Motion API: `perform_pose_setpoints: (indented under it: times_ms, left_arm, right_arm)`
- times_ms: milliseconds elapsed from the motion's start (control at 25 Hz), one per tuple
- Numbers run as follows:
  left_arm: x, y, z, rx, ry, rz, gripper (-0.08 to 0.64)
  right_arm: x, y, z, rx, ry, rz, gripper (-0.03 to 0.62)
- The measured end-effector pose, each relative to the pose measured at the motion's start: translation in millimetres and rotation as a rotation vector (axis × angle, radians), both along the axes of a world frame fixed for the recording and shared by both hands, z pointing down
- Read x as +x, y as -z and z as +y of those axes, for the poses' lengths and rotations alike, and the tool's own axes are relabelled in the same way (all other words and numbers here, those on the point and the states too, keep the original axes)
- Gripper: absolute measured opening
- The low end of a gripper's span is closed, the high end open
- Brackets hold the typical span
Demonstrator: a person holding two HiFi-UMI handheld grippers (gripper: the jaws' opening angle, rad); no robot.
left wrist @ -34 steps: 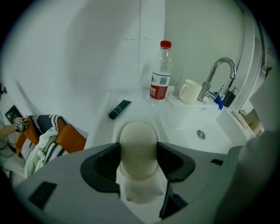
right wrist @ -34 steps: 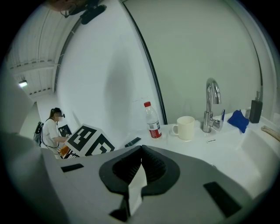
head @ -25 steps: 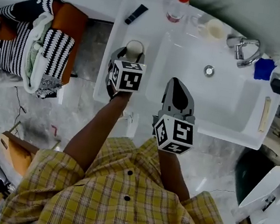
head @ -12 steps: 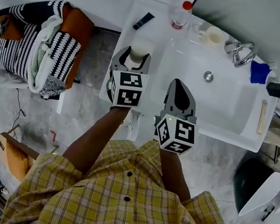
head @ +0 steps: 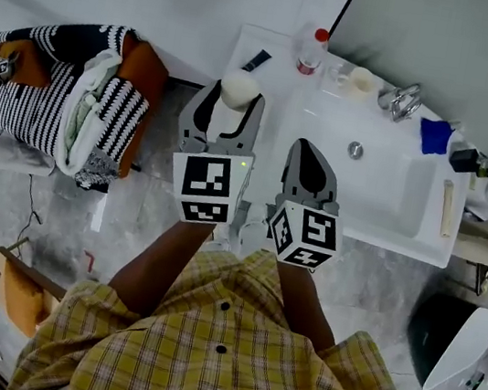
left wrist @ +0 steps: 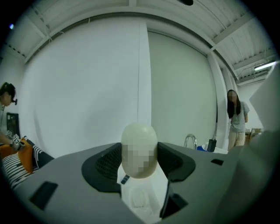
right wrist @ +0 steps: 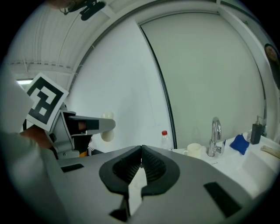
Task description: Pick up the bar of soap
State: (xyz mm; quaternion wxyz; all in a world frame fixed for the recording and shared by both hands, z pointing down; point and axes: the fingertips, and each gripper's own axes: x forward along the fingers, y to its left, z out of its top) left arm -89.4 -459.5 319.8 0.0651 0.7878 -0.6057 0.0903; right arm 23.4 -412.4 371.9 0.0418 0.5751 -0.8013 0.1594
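pale soap [head: 238, 89] in left gripper [head: 230, 96]

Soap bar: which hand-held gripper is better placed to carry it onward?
Left. The left hand-held gripper has its jaws clamped on the soap bar and can likely just carry it. The right hand-held gripper is shut and empty near the sink, so it would need a handover.

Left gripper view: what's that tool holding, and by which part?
The left tool holds the bar of soap, pinched across its two sides, its rounded top poking out above. The right tool is shut on nothing.
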Motion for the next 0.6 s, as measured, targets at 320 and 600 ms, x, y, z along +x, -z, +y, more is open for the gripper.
perform_pose_setpoints:
  times_ms: [320,600]
  left_arm:
    - [-13.5,63.4,75.4,0.203,-0.02,-0.019,0.253]
    - [-12.3,48.8,92.2,0.177,-0.033,-0.037,0.253]
  right_arm:
    - [-27.7,56.1,22.0,0.112,0.042,-0.011,0.02]
    - [-32.5,75.1,32.4,0.168,0.062,-0.006,0.02]
